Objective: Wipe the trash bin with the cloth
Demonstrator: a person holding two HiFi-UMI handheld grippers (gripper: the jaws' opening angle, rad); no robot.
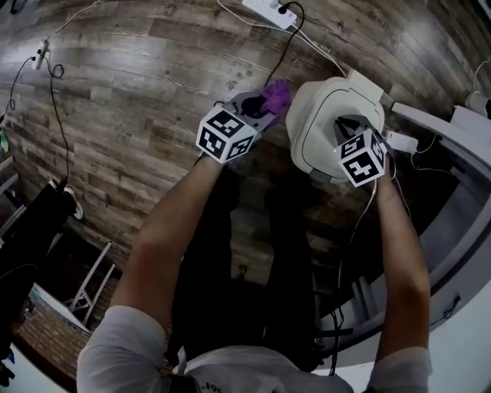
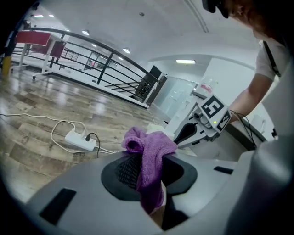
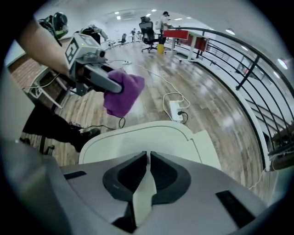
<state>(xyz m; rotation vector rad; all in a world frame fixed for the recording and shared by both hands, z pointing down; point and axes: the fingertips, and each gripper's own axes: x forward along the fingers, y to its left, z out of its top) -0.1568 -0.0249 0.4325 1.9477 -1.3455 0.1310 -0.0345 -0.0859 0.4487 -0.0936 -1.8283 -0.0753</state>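
Cloth [image 2: 148,143] clamped in left hand-held gripper [image 2: 149,160]; right hand-held gripper [image 3: 148,156] nearly closed above bin [image 3: 138,137]

An open office: swivel chair [image 3: 149,30], red desk [image 3: 181,34], black railing [image 3: 248,71] (wood-plank floor [image 3: 206,105] throughout).

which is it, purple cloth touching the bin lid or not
Apart. The right gripper view shows bare floor between the cloth and the bin lid.

One fluffy purple cloth [image 1: 275,96], one cream-white plastic trash bin [image 1: 318,115], one white power strip [image 1: 267,11] with one black plug [image 2: 87,137]. And two in play: the grey handheld left gripper [image 2: 149,170], the matching right gripper [image 3: 148,169].
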